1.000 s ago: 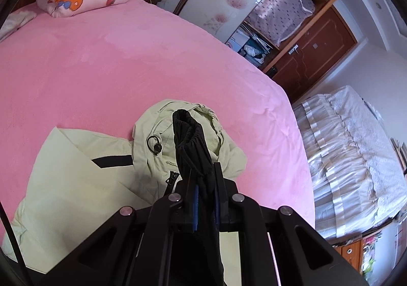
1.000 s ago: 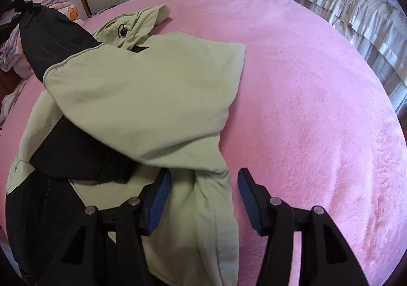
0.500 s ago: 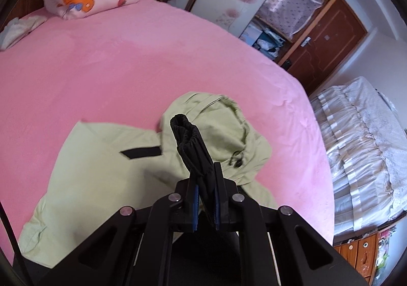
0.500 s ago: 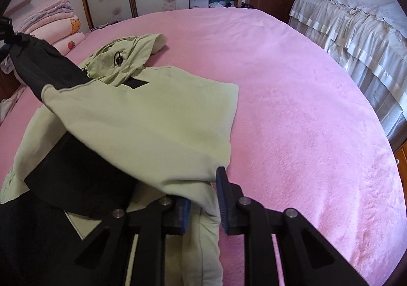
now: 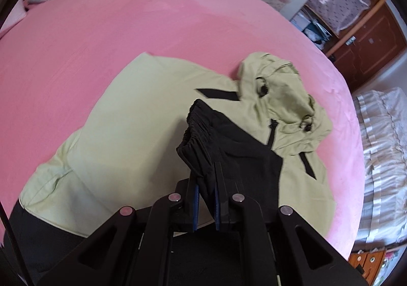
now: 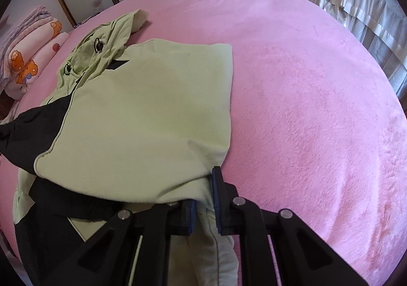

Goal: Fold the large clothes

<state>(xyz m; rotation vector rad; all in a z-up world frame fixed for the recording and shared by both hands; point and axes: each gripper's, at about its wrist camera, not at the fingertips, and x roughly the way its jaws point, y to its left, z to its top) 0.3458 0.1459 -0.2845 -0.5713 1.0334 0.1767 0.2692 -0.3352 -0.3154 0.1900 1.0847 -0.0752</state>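
In the left wrist view, the left gripper (image 5: 205, 199) pinched the black elastic cuff (image 5: 197, 130) of the green jacket (image 5: 132, 128), spread on the pink bed (image 5: 101, 31) just ahead. In the right wrist view, the right gripper (image 6: 204, 205) clamped the jacket's folded green edge (image 6: 201, 191) just above the bed.

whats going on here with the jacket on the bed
A person with two handheld grippers is folding a light green and black hooded jacket on a pink bed. The left gripper is shut on the black elastic cuff; the right gripper is shut on green fabric at the jacket's near edge.
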